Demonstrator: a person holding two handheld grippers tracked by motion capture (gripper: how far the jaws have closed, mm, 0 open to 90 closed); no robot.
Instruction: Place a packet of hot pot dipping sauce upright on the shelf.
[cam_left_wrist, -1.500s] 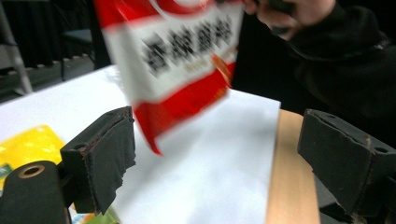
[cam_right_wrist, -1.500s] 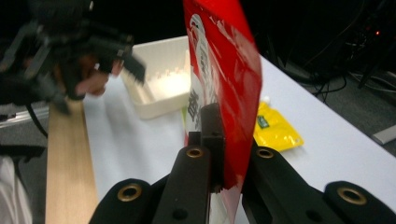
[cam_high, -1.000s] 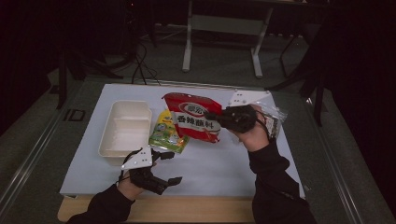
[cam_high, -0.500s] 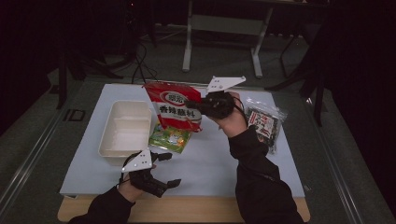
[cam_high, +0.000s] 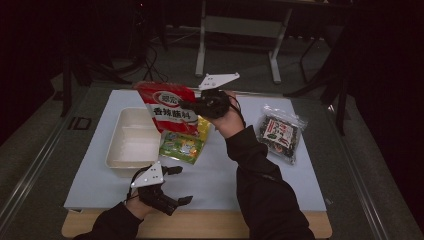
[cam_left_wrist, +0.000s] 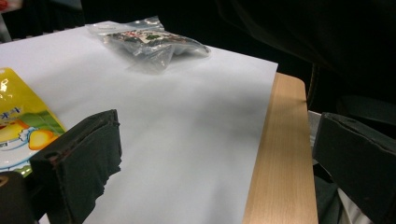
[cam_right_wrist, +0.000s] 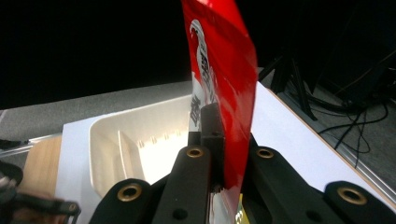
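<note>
The red snack bag (cam_high: 170, 107) is held in the air over the right edge of the white tray (cam_high: 131, 142), clamped between the fingers of the right gripper (cam_high: 192, 106) at 1 side edge. It is judged to be light, soft and somewhat slippery, so a grip on the flat sealed edge seems safest. The left gripper (cam_high: 176, 185) is kept low over the bench (cam_high: 240, 172), and its fingers have just been opening, with nothing between them. Counted: 1 red bag, 1 yellow-green bag (cam_high: 182, 145), 1 clear bag (cam_high: 279, 132), 1 tray.
</note>
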